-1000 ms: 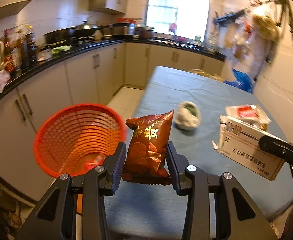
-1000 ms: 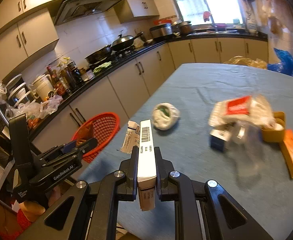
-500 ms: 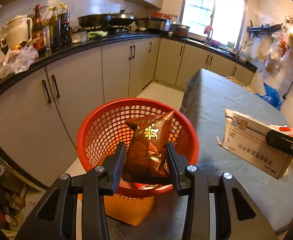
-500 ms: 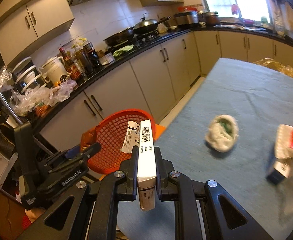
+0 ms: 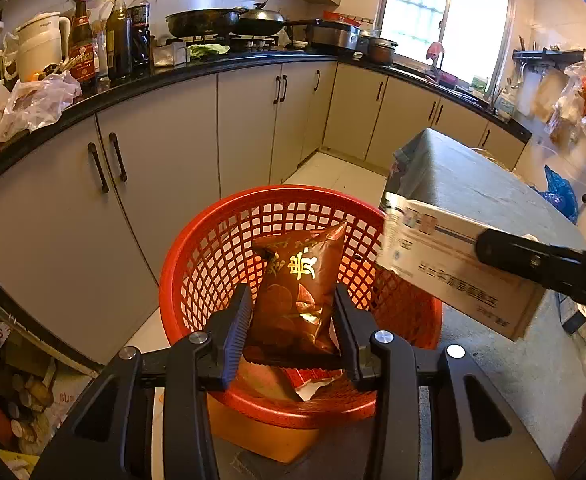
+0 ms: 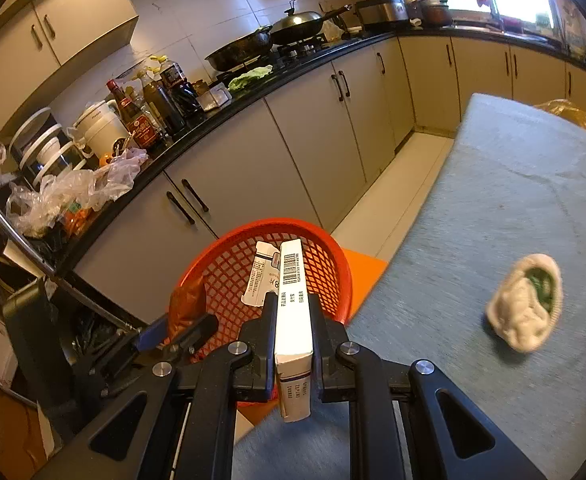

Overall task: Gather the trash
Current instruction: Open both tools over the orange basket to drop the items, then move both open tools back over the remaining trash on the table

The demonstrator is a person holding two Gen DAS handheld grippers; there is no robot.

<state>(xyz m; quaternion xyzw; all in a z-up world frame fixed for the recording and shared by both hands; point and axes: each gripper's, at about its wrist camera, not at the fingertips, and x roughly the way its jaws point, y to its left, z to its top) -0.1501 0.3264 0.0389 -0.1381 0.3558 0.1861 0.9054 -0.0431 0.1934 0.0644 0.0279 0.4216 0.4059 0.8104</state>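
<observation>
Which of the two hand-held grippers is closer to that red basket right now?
Left. The left hand-held gripper holds the snack bag directly above the red basket. The right hand-held gripper, clamping the white box, sits back over the table edge.

table (image 6: pixel 493 208): grey-blue cloth | on it: white wad (image 6: pixel 527 308)
</observation>
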